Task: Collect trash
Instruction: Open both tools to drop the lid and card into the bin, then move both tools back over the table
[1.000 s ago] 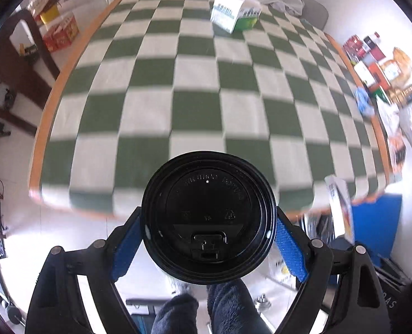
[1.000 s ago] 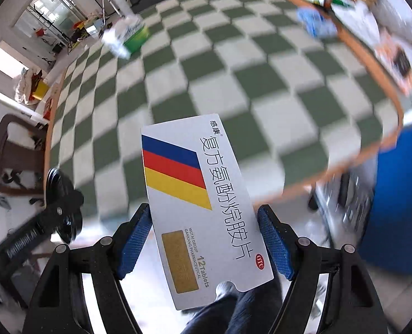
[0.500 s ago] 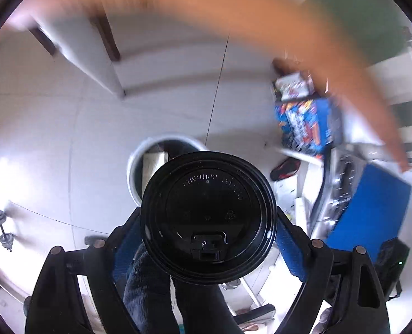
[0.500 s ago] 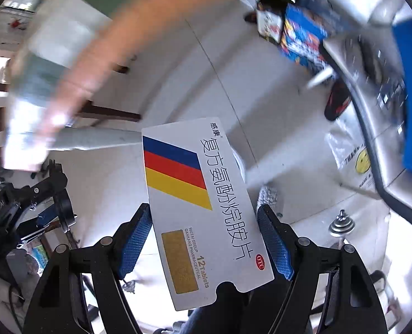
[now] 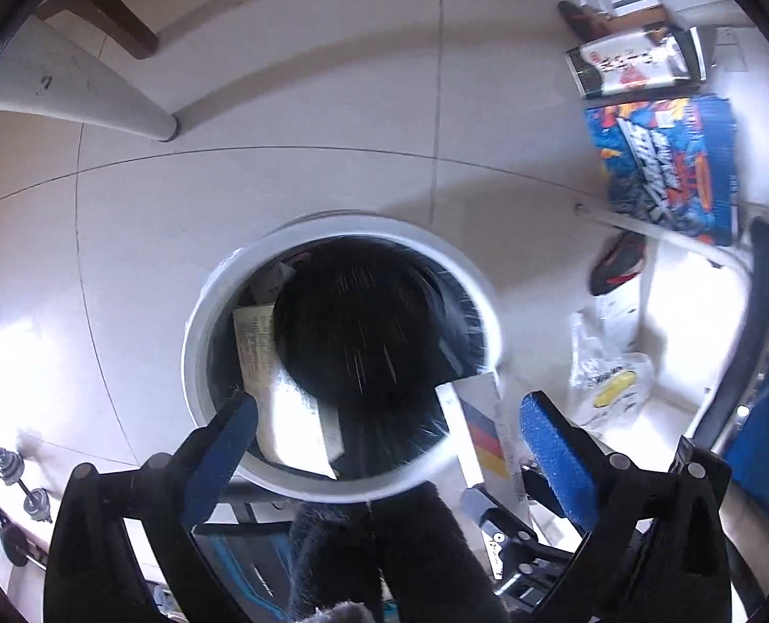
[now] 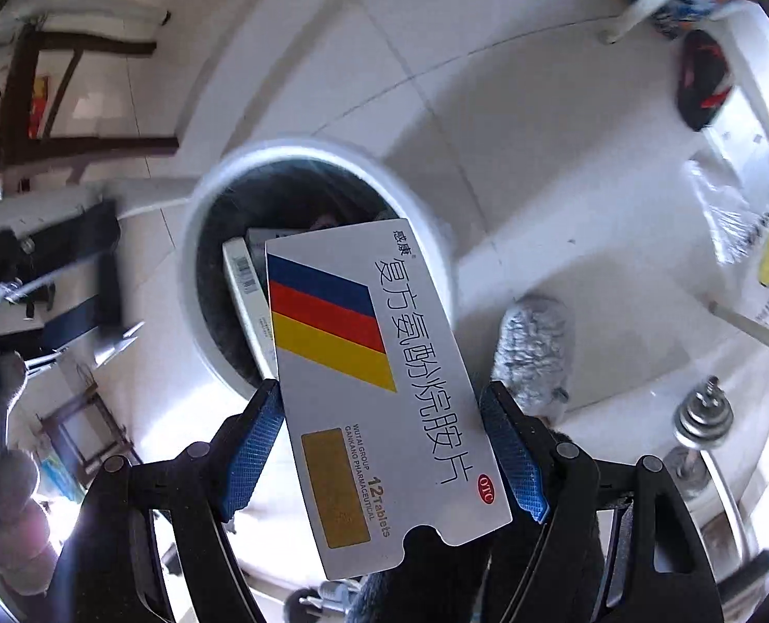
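A white round bin (image 5: pixel 197 322) stands on the tiled floor just below both grippers. My left gripper (image 5: pixel 384 405) hangs over its rim, jaws opening wide. The black-lidded cup (image 5: pixel 358 322) is clear of the blue pads and appears as a blurred dark disc inside the bin mouth. A pale carton (image 5: pixel 260 348) lies in the bin beside it. My right gripper (image 6: pixel 382 394) is shut on a white medicine box (image 6: pixel 379 379) with blue, red and yellow stripes. It holds the box above the near edge of the bin (image 6: pixel 415 197). That box (image 5: pixel 480 431) also shows at the lower right of the left wrist view.
A blue printed carton (image 5: pixel 664 166) and a red-and-black shoe (image 5: pixel 618 265) lie to the right, near a clear plastic bag (image 5: pixel 607 379). A white table leg (image 5: pixel 99 98) and a dark chair leg (image 5: pixel 120 26) stand at upper left. Small dumbbells (image 5: pixel 21 477) rest at lower left. A person's grey slipper (image 6: pixel 535 342) is beside the bin.
Both grippers dropped from above the checkered table to just over the bin. The left jaws spread and the black-lidded cup left them, falling into the bin. The right still grips the box.
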`<control>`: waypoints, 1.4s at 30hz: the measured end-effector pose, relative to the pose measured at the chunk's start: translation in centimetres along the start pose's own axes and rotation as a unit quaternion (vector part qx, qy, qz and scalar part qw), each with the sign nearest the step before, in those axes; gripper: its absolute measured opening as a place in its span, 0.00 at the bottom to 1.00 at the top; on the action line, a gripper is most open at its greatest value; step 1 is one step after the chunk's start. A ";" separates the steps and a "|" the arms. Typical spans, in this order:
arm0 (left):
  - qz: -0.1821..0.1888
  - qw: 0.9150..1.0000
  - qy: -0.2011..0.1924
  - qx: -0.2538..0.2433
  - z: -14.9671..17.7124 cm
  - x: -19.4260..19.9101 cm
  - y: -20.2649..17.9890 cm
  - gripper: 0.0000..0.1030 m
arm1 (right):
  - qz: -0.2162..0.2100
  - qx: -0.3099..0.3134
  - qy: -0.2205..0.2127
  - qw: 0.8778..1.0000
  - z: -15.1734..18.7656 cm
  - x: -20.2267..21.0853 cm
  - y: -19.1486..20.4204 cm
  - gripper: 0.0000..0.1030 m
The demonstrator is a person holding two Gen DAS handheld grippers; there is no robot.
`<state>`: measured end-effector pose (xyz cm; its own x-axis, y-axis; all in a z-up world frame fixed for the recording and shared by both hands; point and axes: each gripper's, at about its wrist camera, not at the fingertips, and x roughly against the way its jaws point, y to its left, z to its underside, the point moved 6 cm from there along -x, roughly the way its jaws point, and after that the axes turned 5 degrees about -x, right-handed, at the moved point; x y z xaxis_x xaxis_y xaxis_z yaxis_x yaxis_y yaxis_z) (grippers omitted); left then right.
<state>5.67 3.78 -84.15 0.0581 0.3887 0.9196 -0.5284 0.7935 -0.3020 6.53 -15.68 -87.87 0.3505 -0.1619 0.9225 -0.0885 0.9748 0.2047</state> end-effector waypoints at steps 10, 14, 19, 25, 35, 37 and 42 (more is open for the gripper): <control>-0.126 0.990 -0.064 -0.004 3.6 3.5 3.3 1.00 | 0.040 0.039 -0.013 0.998 0.4 -2.2 0.9 1.00; -0.141 0.988 -0.068 0.008 5.9 5.2 3.7 1.00 | 0.084 0.054 -0.036 0.994 1.0 -0.3 0.8 1.00; -0.152 0.986 -0.073 0.020 8.5 7.6 3.2 1.00 | 0.108 0.066 -0.054 0.991 1.8 2.8 0.6 1.00; -0.148 0.985 -0.079 0.035 11.5 11.4 2.3 1.00 | 0.110 0.088 -0.073 0.987 3.7 8.0 1.6 1.00; -0.130 0.986 -0.097 0.034 16.3 20.6 -0.7 1.00 | 0.107 0.134 -0.099 0.980 8.1 18.9 5.0 1.00; -0.125 0.986 -0.102 0.035 17.4 22.7 -1.3 1.00 | 0.106 0.143 -0.103 0.979 9.2 21.1 5.8 1.00; -0.118 0.987 -0.111 0.024 20.3 27.7 -2.9 1.00 | 0.093 0.149 -0.115 0.978 12.2 27.6 7.6 1.00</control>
<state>-8.35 2.71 -52.75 0.0002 0.0799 0.9968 -0.5629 0.8239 -0.0659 4.21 -14.65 -56.85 0.0871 -0.0493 0.9950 -0.4113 0.9079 0.0810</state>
